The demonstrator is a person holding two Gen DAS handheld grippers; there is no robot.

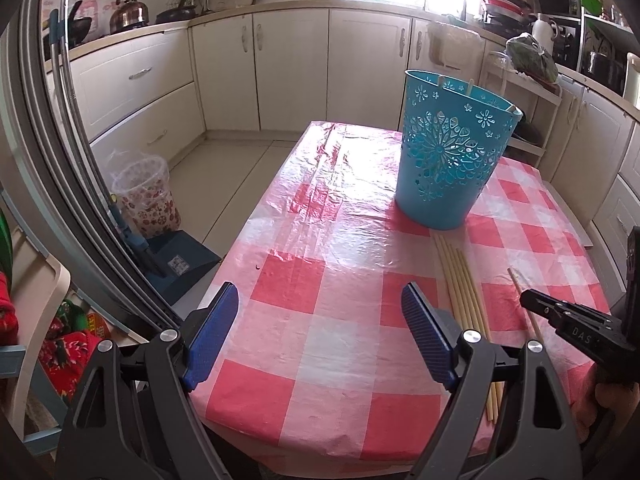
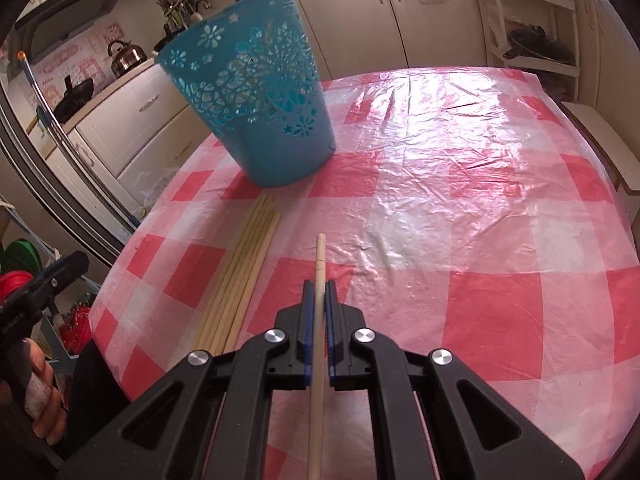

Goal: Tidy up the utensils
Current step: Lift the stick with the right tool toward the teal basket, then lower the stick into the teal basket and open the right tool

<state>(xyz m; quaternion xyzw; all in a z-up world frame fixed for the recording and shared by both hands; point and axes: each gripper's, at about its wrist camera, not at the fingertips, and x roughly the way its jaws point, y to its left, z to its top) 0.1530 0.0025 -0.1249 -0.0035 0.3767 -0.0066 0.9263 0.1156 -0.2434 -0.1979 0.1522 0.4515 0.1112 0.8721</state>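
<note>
A turquoise cut-out basket (image 1: 454,152) (image 2: 256,104) stands upright on the red-and-white checked table (image 1: 320,248) (image 2: 460,208). Chopstick tips poke above its rim. Several pale wooden chopsticks (image 1: 466,300) (image 2: 240,276) lie side by side in a row in front of the basket. My right gripper (image 2: 319,284) (image 1: 528,300) is shut on a single chopstick (image 2: 319,264) (image 1: 520,290), right of the row and above the cloth. My left gripper (image 1: 320,308) hangs open over the table's near edge, left of the row, nothing between its blue pads (image 1: 212,336).
A patterned waste bin (image 1: 146,200) and a blue dustpan (image 1: 180,264) stand on the floor left of the table. Cabinets (image 1: 292,68) run along the back wall. A white shelf rack (image 2: 532,36) is beyond the table. A hand (image 2: 40,400) holds the left gripper.
</note>
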